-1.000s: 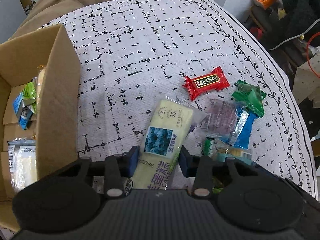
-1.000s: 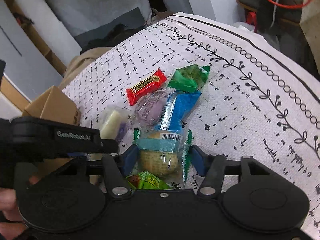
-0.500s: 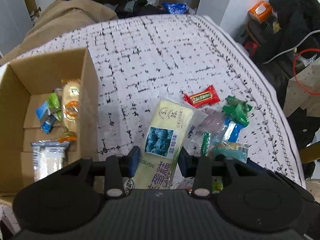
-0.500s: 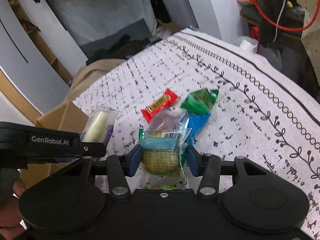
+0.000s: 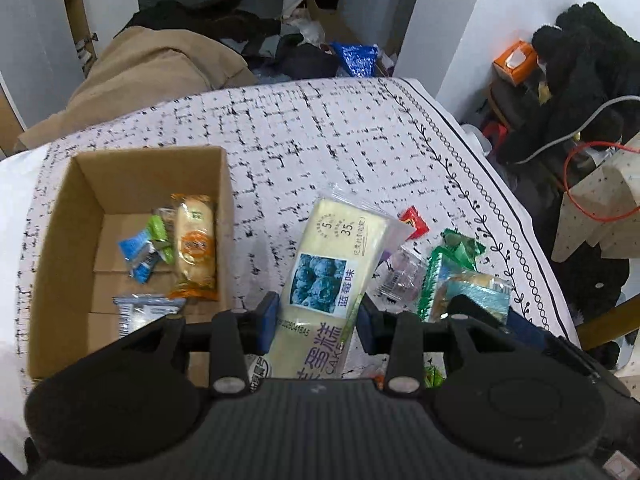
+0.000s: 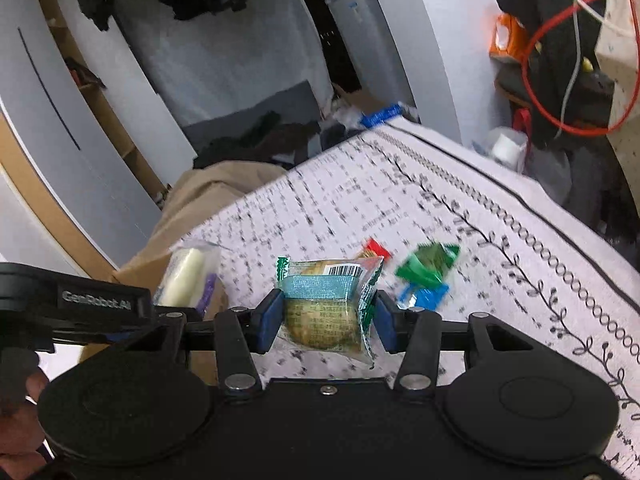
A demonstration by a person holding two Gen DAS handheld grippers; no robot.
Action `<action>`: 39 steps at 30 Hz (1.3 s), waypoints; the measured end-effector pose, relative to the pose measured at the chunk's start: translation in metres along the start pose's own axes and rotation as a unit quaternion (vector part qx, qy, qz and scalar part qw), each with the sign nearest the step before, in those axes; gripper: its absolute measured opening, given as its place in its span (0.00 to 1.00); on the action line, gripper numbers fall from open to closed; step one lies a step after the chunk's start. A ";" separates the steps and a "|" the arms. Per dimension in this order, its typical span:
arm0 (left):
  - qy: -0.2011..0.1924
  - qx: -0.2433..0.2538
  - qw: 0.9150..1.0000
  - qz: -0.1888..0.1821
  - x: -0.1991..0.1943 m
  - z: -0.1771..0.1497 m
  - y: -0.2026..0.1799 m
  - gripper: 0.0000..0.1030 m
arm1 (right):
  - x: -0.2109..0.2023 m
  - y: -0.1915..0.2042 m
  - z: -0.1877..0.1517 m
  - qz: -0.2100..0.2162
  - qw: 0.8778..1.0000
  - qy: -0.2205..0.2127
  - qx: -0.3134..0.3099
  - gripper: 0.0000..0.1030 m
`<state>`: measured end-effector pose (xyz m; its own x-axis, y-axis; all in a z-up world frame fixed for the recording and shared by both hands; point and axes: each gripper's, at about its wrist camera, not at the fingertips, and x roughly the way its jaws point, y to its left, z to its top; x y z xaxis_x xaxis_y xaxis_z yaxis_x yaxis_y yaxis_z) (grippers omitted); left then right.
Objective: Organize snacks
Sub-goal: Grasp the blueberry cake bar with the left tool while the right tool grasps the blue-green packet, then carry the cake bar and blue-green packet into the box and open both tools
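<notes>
- Left gripper (image 5: 316, 322) is clamped on the long pale-yellow cake bar in clear wrap with a blueberry picture (image 5: 328, 272) — blue pads press both sides and the bar is off the cloth.
- Right gripper (image 6: 327, 322) is clamped on a round golden pastry in a clear packet with teal band and green edges (image 6: 326, 308), also held above the table.
- Open brown cardboard box (image 5: 56, 216) sits on the table's left side; inside are an orange-wrapped bun (image 5: 194, 246), small blue and green packets (image 5: 146, 248) and a silvery packet at the near wall.
- White tablecloth with black dash pattern and vine border (image 5: 300, 140) covers the table.
- Loose on the cloth to the right of the bar: red candy wrapper (image 5: 414, 222), green wrapper (image 5: 460, 246), a clear packet with something purplish — blurred, probably a sweet.
- Right view shows the green wrapper partly lying over a blue one (image 6: 422, 300).
</notes>
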<state>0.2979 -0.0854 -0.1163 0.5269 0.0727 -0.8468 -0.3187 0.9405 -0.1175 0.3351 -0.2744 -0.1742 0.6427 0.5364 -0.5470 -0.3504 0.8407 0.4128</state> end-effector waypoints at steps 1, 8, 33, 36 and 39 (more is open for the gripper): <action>-0.002 -0.001 1.000 0.001 -0.002 0.001 0.001 0.38 | -0.003 0.003 0.002 0.004 1.000 -0.007 -0.002 0.46; -0.019 -0.008 1.000 0.012 -0.018 0.008 0.017 0.38 | -0.007 0.018 0.010 0.025 0.999 -0.036 0.004 0.46; -0.017 -0.099 0.992 0.074 -0.006 0.028 0.109 0.39 | 0.024 0.082 0.011 0.070 0.997 -0.031 -0.015 0.46; -0.011 -0.110 0.991 0.080 -0.001 0.027 0.118 0.39 | 0.029 0.091 0.008 0.073 0.997 -0.026 -0.023 0.46; -0.009 -0.117 0.990 0.082 0.002 0.027 0.125 0.39 | 0.035 0.097 0.005 0.075 0.997 -0.018 -0.027 0.46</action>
<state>0.2803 0.0411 -0.1191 0.4658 0.2248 -0.8559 -0.5738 0.8130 -0.0988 0.3270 -0.1744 -0.1502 0.6040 0.6545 -0.4547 -0.4801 0.7542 0.4479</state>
